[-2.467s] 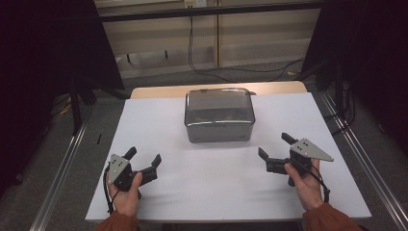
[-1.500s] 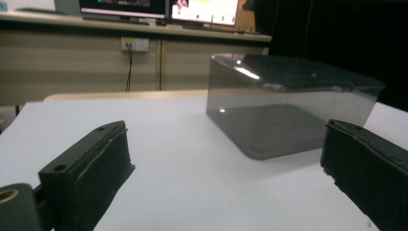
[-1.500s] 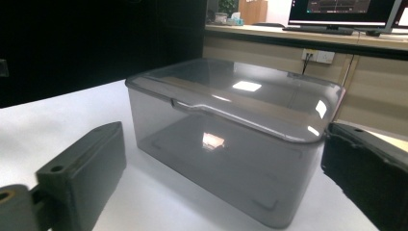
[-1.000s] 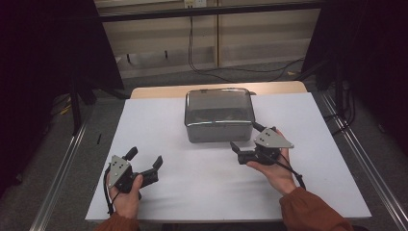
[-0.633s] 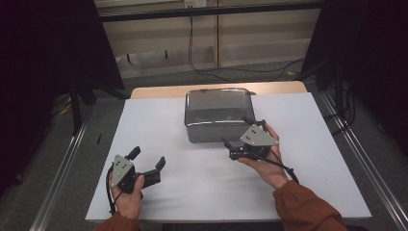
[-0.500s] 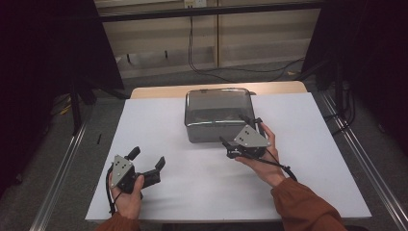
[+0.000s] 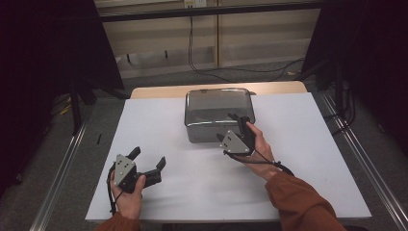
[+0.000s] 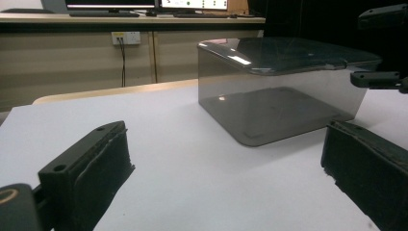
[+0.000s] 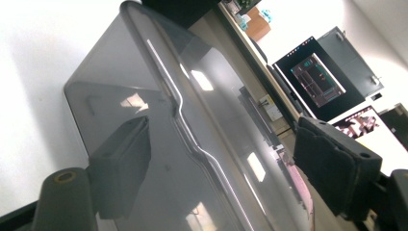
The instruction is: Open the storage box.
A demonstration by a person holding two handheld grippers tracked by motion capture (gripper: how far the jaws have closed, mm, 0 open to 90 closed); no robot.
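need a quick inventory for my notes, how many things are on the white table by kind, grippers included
grey see-through lidded box: 1
hand-held two-jaw grippers: 2, the left gripper open near the front edge of the white table, the right gripper open at the box's front right corner
total: 3

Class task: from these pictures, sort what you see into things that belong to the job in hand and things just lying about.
In the job:
smoky lidded box
right gripper, open at the box's lid edge
left gripper, open, waiting

Lying about:
wall cable
monitors
white table
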